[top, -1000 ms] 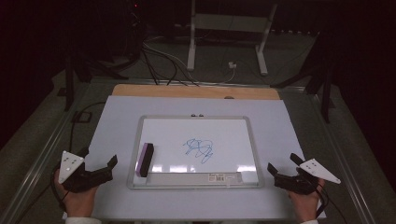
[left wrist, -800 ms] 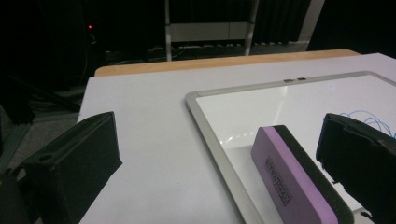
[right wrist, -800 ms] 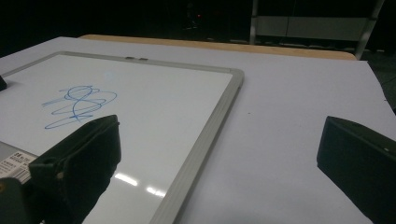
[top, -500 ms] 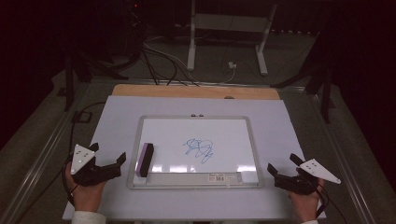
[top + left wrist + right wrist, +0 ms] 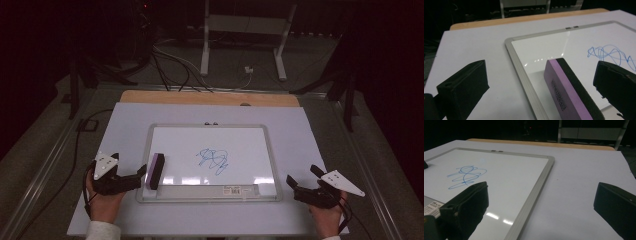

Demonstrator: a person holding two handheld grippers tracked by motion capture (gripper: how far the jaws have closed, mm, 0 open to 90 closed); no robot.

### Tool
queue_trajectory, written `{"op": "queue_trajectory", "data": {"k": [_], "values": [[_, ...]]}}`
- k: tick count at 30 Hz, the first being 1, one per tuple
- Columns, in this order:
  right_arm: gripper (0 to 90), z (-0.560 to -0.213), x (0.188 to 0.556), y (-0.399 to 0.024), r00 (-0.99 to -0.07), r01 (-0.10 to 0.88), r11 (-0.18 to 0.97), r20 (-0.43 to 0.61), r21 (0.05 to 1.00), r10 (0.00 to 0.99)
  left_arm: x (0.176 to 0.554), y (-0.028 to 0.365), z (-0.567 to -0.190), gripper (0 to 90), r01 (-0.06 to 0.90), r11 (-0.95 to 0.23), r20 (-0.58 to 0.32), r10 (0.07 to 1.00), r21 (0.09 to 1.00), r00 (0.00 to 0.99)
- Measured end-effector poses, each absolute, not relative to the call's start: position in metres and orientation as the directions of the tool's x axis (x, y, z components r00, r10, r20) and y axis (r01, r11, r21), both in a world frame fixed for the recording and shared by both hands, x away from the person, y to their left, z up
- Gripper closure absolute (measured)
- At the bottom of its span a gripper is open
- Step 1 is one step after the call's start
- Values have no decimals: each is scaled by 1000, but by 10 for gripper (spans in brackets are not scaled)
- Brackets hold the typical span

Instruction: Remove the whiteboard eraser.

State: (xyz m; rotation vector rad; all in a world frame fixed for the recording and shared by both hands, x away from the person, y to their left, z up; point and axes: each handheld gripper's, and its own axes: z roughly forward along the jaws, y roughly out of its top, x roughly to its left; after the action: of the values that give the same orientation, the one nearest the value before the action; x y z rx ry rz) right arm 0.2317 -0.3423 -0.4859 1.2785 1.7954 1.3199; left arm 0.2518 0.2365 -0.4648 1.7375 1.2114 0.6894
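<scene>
A framed whiteboard (image 5: pixel 240 145) lies flat on the white table sheet, with a blue scribble (image 5: pixel 214 161) near its middle. A purple and black eraser (image 5: pixel 155 170) rests on the board's left edge. My left gripper (image 5: pixel 128 164) is open beside it. In the left gripper view the eraser (image 5: pixel 566 87) lies between the open jaws of my left gripper (image 5: pixel 541 72), nearer the right jaw and untouched, and the scribble (image 5: pixel 609 53) is beyond. My right gripper (image 5: pixel 302 174) is open and holds nothing at the board's near right corner. In its own view my right gripper (image 5: pixel 542 195) straddles the whiteboard (image 5: pixel 506 177) frame.
The white sheet (image 5: pixel 310 130) covers a table with a wooden strip (image 5: pixel 210 98) showing at the back. A barcode label (image 5: pixel 235 190) sits on the board's near edge. Cables (image 5: pixel 75 150) trail off the left side, and stand legs (image 5: pixel 205 45) rise on the dark floor beyond.
My left gripper has moved right, toward the board, and its open jaws now flank the eraser's near end. The right gripper and the eraser have stayed put.
</scene>
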Motion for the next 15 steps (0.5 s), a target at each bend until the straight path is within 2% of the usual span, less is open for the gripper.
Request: {"op": "queue_trajectory", "data": {"k": [15], "values": [[2,-487,233,-342,-387,373,56,101,926,917,260,233,-474,4,538,-158,-70,923,828,379]]}}
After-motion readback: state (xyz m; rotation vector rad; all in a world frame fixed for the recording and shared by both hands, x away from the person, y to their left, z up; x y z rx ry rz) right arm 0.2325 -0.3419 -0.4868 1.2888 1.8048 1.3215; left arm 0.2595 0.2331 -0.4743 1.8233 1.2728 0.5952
